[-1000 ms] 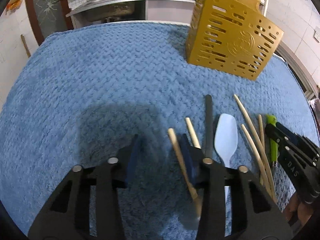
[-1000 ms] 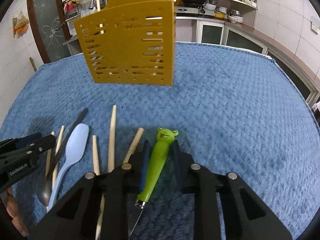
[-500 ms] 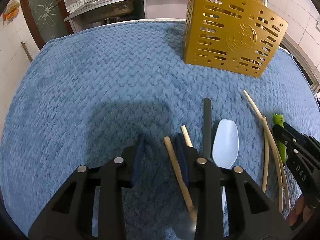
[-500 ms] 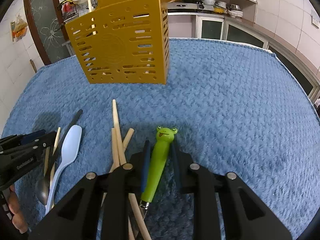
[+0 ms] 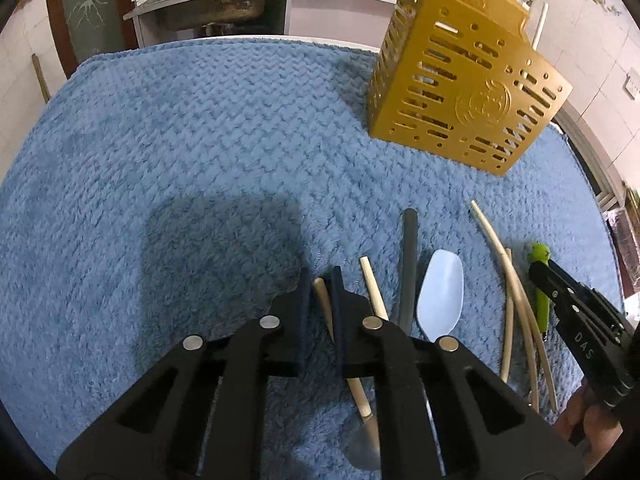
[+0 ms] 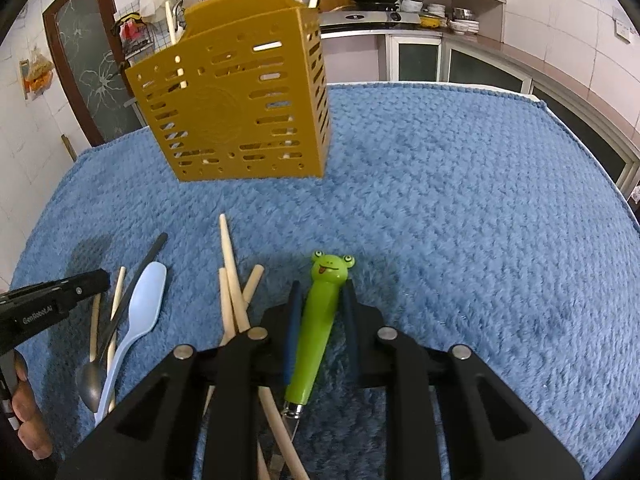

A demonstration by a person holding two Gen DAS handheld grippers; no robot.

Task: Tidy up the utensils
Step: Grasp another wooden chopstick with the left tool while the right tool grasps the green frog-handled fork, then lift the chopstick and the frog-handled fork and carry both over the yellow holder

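On a blue towel (image 5: 180, 152), the left gripper (image 5: 319, 280) is closing its jaws on a wooden-handled spoon (image 5: 325, 304). The right gripper (image 6: 320, 296) pinches a green frog-handled knife (image 6: 320, 320). The gold utensil holder (image 6: 236, 108) stands beyond both, chopsticks (image 6: 234, 292) lying between them.

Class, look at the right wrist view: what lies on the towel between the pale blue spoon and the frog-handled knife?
Wooden chopsticks lie bunched between the blue spoon and the frog-handled knife, as the right wrist view shows.
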